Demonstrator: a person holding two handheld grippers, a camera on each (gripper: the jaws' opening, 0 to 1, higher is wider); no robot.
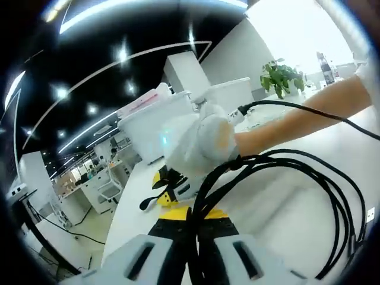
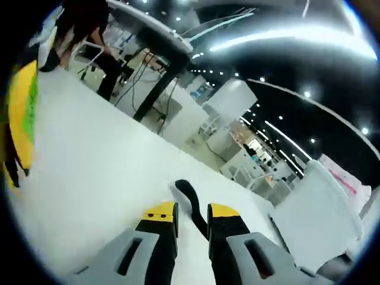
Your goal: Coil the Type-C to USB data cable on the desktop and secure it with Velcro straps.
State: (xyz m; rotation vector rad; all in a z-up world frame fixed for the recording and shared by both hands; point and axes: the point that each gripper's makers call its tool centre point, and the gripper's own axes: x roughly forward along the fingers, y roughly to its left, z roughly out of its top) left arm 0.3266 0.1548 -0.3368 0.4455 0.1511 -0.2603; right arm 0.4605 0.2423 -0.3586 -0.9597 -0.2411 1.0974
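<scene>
Above the desk [image 1: 285, 208]: left gripper [image 1: 196, 222] pinching coiled cable [image 1: 297, 172]; right gripper [image 2: 193, 217] pinching strap [image 2: 189, 199]. Risk: loops spring loose if the pinch slackens before the strap wraps.

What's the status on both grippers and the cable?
Left gripper shut on coiled cable. Right gripper shut on black strap. Gloved hand beside coil.

1. The cable [image 1: 279, 172] loops run off the picture at 4 o'clock, so their far ends are cut off.
2. A white-gloved hand [image 1: 199, 142] is blurry and hides part of the other gripper [image 1: 169, 187].
3. The black strap [image 2: 191, 202] slips between the jaws, its lower end hidden.
</scene>
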